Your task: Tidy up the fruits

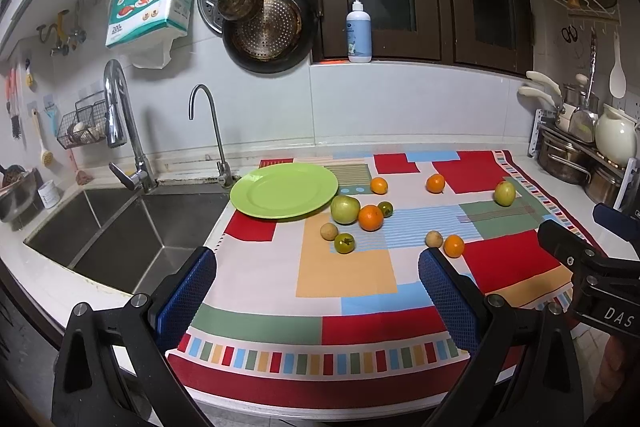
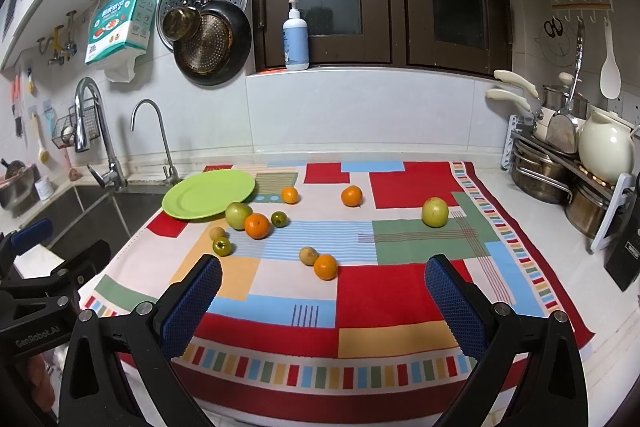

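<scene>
Green plate (image 1: pixel 284 190) sits empty far-left; the nearest orange (image 2: pixel 325 267) lies dead ahead of the right gripper (image 2: pixel 322 303), probably closer than the left gripper (image 1: pixel 318 291); both gape, holding nothing.

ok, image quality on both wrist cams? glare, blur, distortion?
Left wrist: sharp, heavy fisheye bending the counter edge, black vignette corners, soft glare on the green plate. Right wrist: same barrel warp, fruit crisp, small highlight on the white jug, short soft shadows under the oranges.
</scene>
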